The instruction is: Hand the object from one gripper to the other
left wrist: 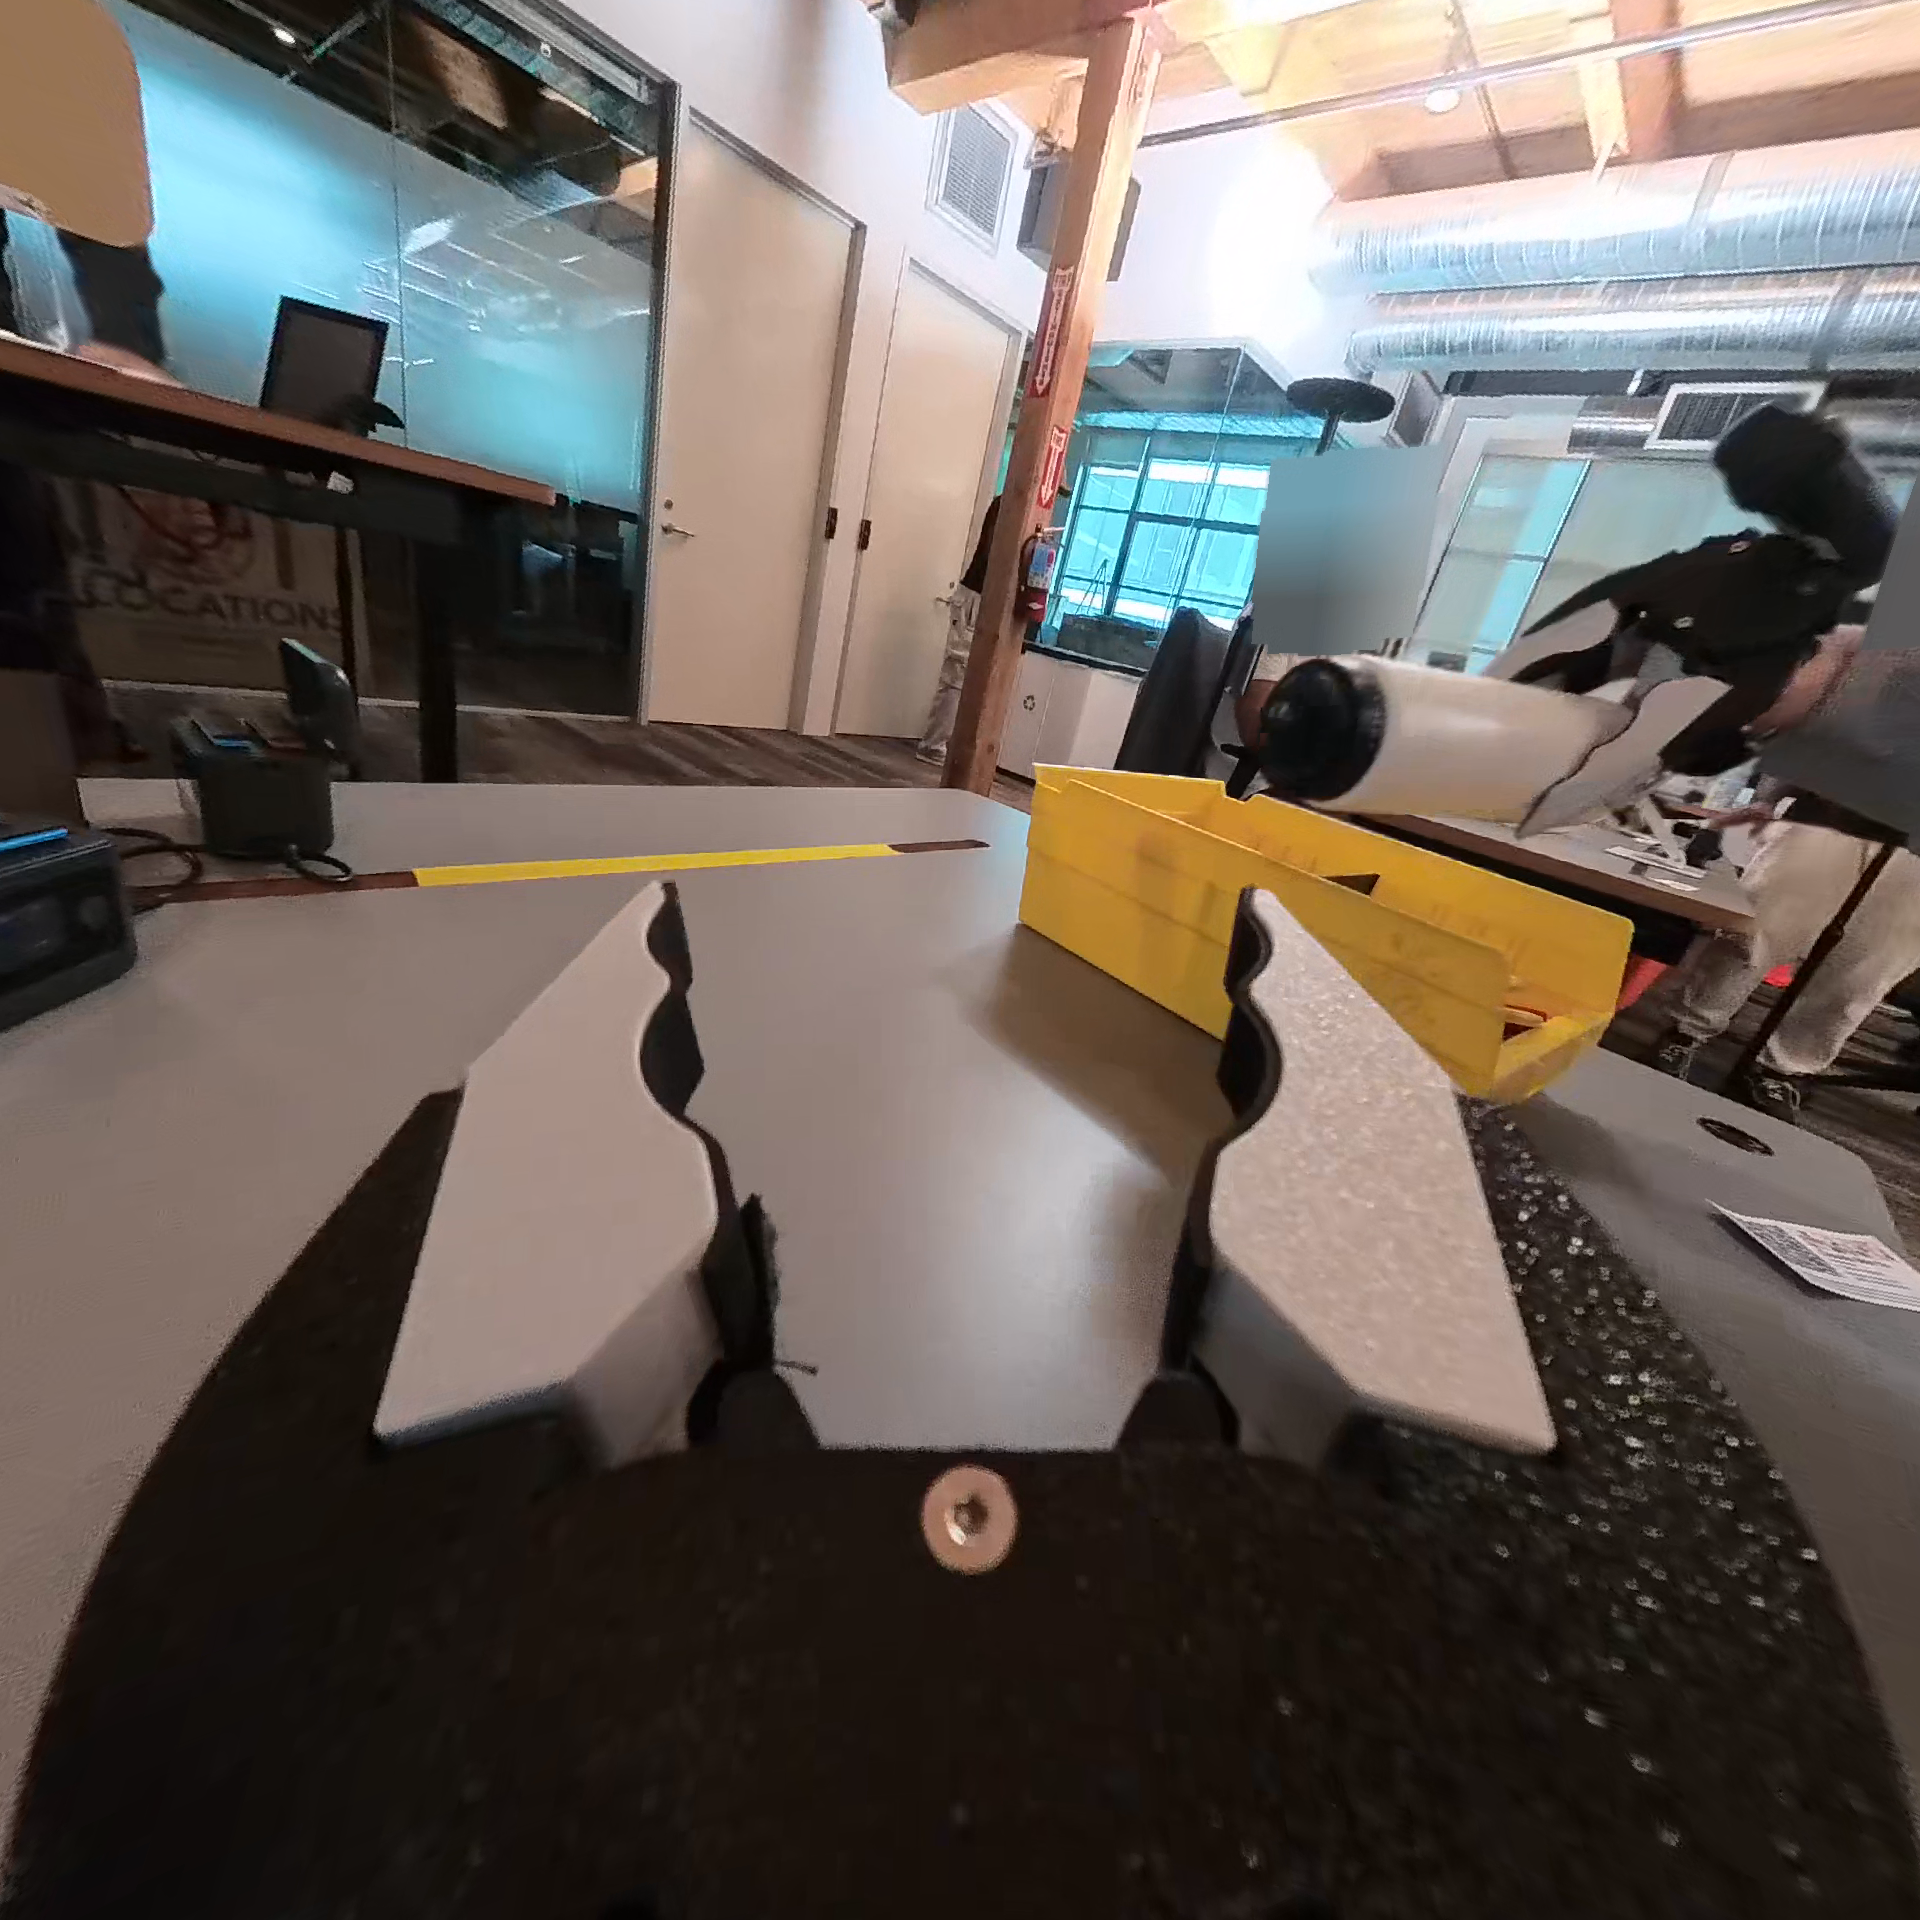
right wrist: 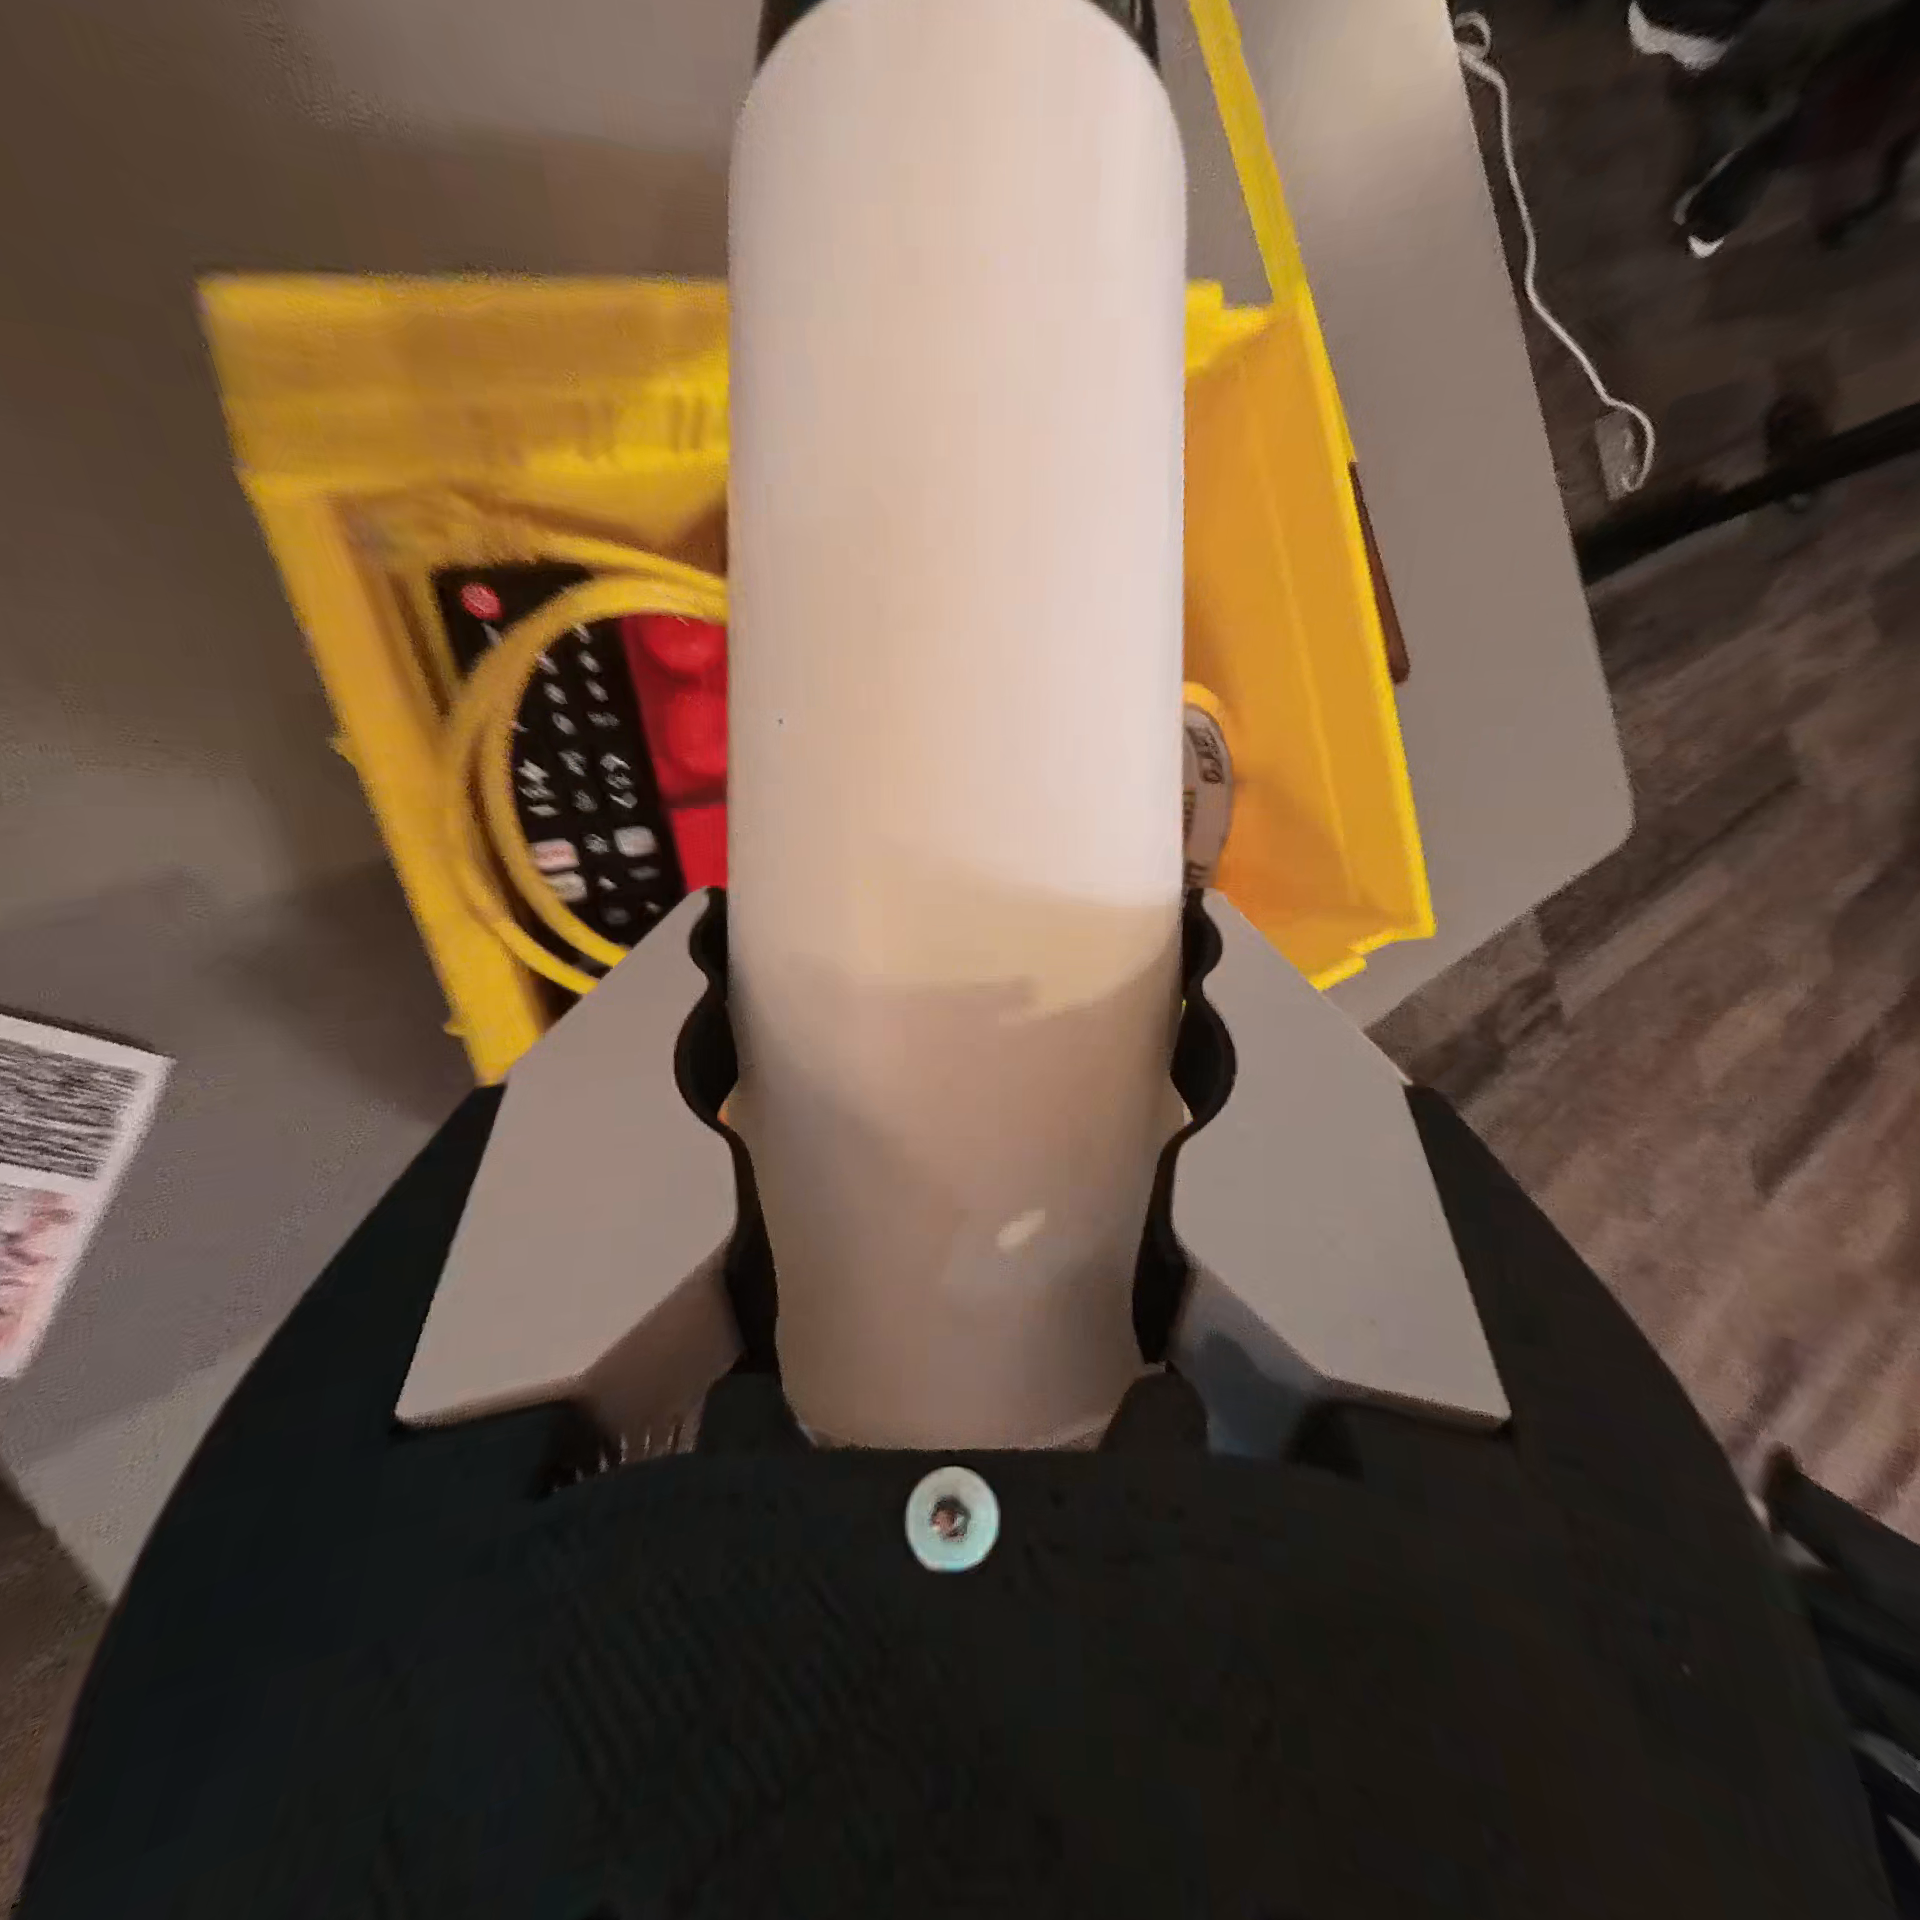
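Left wrist view: my left gripper (left wrist: 956, 1049) low over smooth grey table (left wrist: 312, 1091), wavy-edged grey fingers (left wrist: 582, 1164) spread wide, nothing between. Yellow plastic bin (left wrist: 1278, 935) ahead right. Above it, white cylinder with black end (left wrist: 1455, 743) held level in air by right gripper (left wrist: 1621, 758).

Right wrist view: my right gripper (right wrist: 956, 1132) points down, fingers (right wrist: 582, 1195) clamped on matte white cylinder (right wrist: 956, 623). Cylinder blocks bin (right wrist: 1309, 644) middle; black remote (right wrist: 577, 769), red block (right wrist: 691, 748), yellow cable loop (right wrist: 478, 790) inside. Printed paper (right wrist: 62, 1164) left on table (right wrist: 156, 727).

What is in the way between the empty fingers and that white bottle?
Nothing visible. The left gripper is open low over the table; the bottle, held by the right gripper, hangs in the air above the yellow bin, up and to the right, with only open air between.
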Demonstrator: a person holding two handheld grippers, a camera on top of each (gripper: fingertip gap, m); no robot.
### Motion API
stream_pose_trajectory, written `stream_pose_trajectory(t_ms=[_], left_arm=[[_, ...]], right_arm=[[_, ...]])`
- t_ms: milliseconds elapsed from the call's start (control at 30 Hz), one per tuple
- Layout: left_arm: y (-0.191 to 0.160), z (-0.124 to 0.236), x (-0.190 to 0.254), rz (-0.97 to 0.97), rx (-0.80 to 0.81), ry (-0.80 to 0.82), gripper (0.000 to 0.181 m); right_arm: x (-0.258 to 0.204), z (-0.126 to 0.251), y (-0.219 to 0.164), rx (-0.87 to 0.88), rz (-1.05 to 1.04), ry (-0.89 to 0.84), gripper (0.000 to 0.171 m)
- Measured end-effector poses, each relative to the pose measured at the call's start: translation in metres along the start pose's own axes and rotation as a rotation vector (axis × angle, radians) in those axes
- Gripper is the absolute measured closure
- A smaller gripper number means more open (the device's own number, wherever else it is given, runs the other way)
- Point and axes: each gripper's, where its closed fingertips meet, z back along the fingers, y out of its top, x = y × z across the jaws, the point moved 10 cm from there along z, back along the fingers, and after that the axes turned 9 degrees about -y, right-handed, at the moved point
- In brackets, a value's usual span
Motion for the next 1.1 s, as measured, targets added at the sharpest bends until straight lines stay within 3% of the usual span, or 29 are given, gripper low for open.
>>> stream_pose_trajectory(t_ms=[333, 633, 833, 1100], left_arm=[[-0.005, 0.001, -0.002, -0.019, -0.035, 0.019, 0.084], [-0.006, 0.001, -0.004, -0.005, -0.027, 0.022, 0.088], [-0.006, 0.001, -0.007, 0.026, -0.009, 0.018, 0.088], [-0.006, 0.001, -0.006, 0.051, -0.003, -0.004, 0.09]], right_arm=[[0.059, -0.068, 0.011, -0.128, 0.315, -0.083, 0.086], [0.077, -0.113, 0.009, -0.211, 0.257, 0.04, 0.085], [0.08, -0.112, 0.019, -0.338, 0.092, 0.183, 0.084], [0.076, -0.106, 0.031, -0.499, -0.028, 0.234, 0.086]])
